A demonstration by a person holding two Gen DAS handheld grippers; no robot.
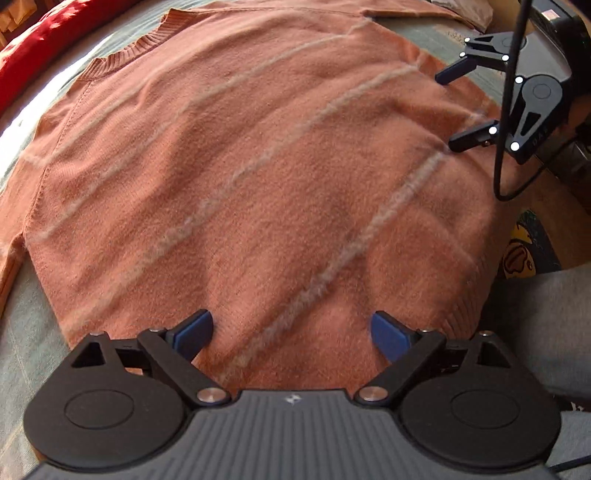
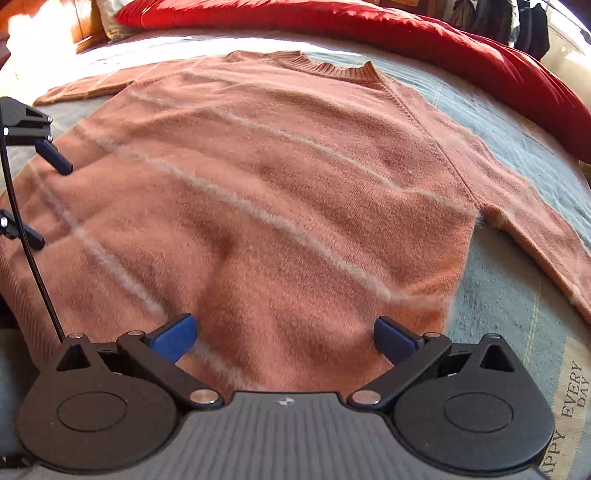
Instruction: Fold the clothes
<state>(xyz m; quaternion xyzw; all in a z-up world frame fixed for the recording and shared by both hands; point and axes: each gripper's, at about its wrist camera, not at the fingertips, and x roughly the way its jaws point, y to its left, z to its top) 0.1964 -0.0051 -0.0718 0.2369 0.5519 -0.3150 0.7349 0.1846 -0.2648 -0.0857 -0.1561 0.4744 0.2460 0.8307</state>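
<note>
Home bedroom: bed with pale printed bedspread (image 2: 517, 317), red blanket (image 2: 369, 26) bunched along far edge.

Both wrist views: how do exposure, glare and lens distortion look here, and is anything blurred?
Left wrist view: fisheye bows the sweater; sunlight blows out the bedsheet at the left edge; sweater knit slightly soft, left gripper sharp. Right wrist view: strong glare whitens the top-left corner and the sheet behind the collar; red blanket carries dappled sun patches; edges curve heavily.
</note>
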